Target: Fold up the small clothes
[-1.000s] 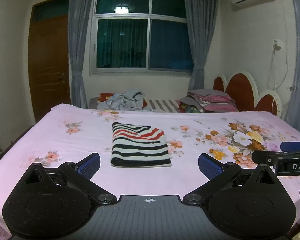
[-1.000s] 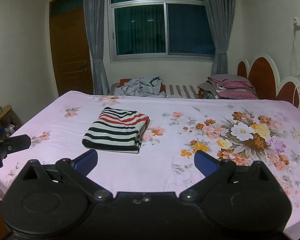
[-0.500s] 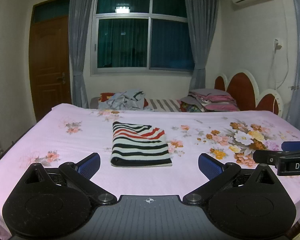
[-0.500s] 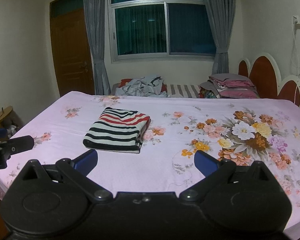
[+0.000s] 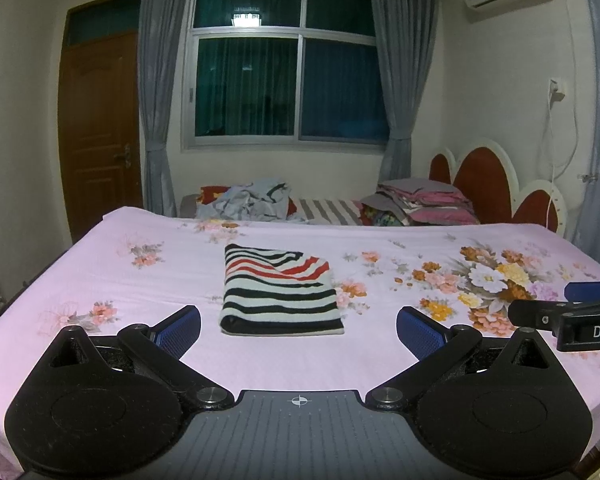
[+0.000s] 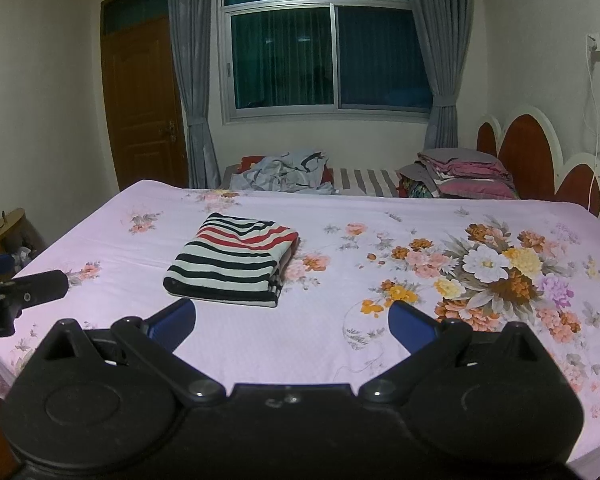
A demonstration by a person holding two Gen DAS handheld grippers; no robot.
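There, folded striped garment (image 5: pixel 281 292) on bed (image 5: pixel 380 344).

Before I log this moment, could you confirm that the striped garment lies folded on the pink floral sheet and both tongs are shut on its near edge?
Not quite. The striped garment does lie folded on the pink floral sheet, but the left tongs and right tongs are open and short of it, touching nothing. Both wrist views show this.
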